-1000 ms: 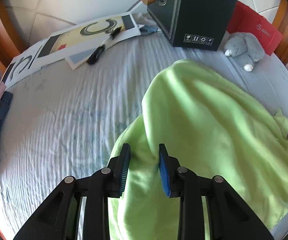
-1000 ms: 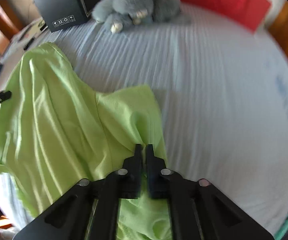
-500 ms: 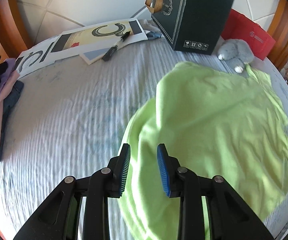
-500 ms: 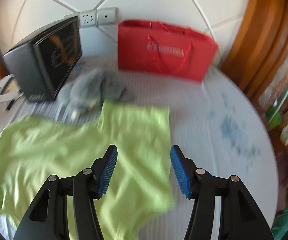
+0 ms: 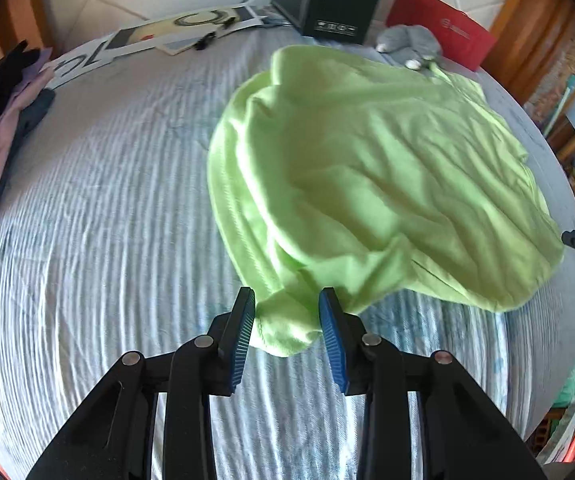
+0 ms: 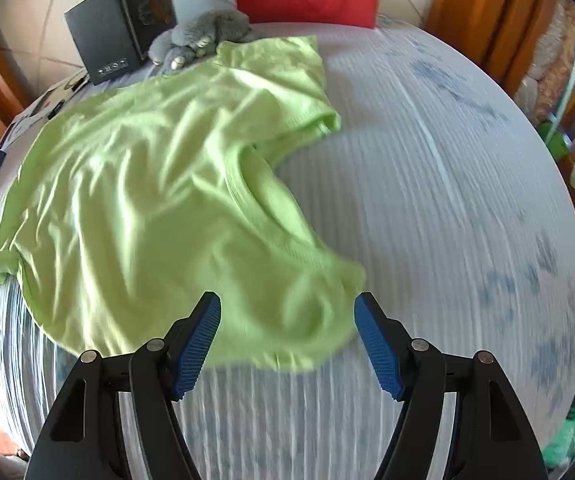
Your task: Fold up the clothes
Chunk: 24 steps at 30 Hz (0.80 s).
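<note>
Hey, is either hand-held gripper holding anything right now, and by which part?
Nothing held. Left hand-held gripper is open around the green shirt's bunched corner; right hand-held gripper is wide open.

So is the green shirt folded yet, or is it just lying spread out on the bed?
Spread out, not folded. The green shirt lies open and wrinkled across the bed, one sleeve out toward the stuffed animal.
</note>
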Tool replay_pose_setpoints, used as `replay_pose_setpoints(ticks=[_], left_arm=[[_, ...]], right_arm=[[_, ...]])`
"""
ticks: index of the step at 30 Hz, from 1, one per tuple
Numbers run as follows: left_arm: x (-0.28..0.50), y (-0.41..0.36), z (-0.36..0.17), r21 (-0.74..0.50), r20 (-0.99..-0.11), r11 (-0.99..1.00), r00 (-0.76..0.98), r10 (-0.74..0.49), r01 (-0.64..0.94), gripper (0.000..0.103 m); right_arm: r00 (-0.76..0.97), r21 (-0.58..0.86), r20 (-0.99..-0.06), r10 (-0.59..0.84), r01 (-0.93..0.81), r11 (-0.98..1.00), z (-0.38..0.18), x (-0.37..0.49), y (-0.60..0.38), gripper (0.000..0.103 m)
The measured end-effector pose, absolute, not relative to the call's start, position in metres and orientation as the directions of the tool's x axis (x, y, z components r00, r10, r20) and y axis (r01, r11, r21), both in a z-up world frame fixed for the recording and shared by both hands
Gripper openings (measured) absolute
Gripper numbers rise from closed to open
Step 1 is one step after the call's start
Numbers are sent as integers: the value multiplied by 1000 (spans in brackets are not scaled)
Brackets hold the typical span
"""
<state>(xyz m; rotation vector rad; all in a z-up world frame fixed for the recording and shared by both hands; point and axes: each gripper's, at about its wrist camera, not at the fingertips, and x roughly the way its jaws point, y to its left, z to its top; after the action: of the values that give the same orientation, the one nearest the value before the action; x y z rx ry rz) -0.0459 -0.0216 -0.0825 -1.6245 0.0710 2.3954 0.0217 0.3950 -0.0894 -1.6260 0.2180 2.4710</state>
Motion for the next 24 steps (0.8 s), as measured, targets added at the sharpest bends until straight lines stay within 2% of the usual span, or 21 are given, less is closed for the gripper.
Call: replay_pose_setpoints(ticks=[2,3,4,9,10,11,12,13,14,15,17,21,24], left_arm=[[-44,-15,-86,-70,-921,-962,-354,164,-263,35],[-43,-11,-89,-57,-921,-958,-356,159,-280,36],[-43,-9,-91,-46,-920,-955,-360,155,-293,36],[-43,0,-103,-1,-912,-944,-387,136,-329,34],[-43,0,-104,4,-910,-944,-393,133,-330,26],[-44,0,-103,4,-911,-945,-392,132,-327,5],[-45,0,-101,3,-911,-946,-390,130,-323,5],[-46,0,-100,5,-911,-947,-391,128,-320,5],[-46,-2,-96,12,-908,-948,-401,123,-317,4],[-47,-3,-92,15,-904,-950,-410,121,-313,4],[-47,-12,-75,-18,-892,-954,-427,150,-299,4],[-67,-28,-42,-47,-858,-966,-484,170,-256,4],[-98,-22,-38,-14,-853,-974,-506,131,-228,4]], right_arm=[[-388,48,-920,52,-245,-968,-89,36,392,76],[-386,56,-921,42,-239,-969,-90,40,390,86],[-383,54,-923,36,-224,-973,-91,45,386,88],[-358,5,-932,60,-176,-984,-108,47,367,88],[-359,-9,-931,72,-174,-985,-112,44,365,88],[-355,-24,-931,87,-178,-984,-116,41,365,88],[-347,-31,-933,94,-182,-983,-120,37,366,84],[-334,-26,-938,88,-186,-982,-124,33,368,48],[-325,-28,-941,90,-190,-981,-123,29,369,43],[-317,-28,-944,89,-192,-981,-122,26,371,5],[-311,-7,-948,62,-176,-984,-108,20,374,7],[-431,84,-902,-10,-152,-985,-50,-1,394,7],[-492,62,-870,27,-165,-984,-25,-39,408,8]])
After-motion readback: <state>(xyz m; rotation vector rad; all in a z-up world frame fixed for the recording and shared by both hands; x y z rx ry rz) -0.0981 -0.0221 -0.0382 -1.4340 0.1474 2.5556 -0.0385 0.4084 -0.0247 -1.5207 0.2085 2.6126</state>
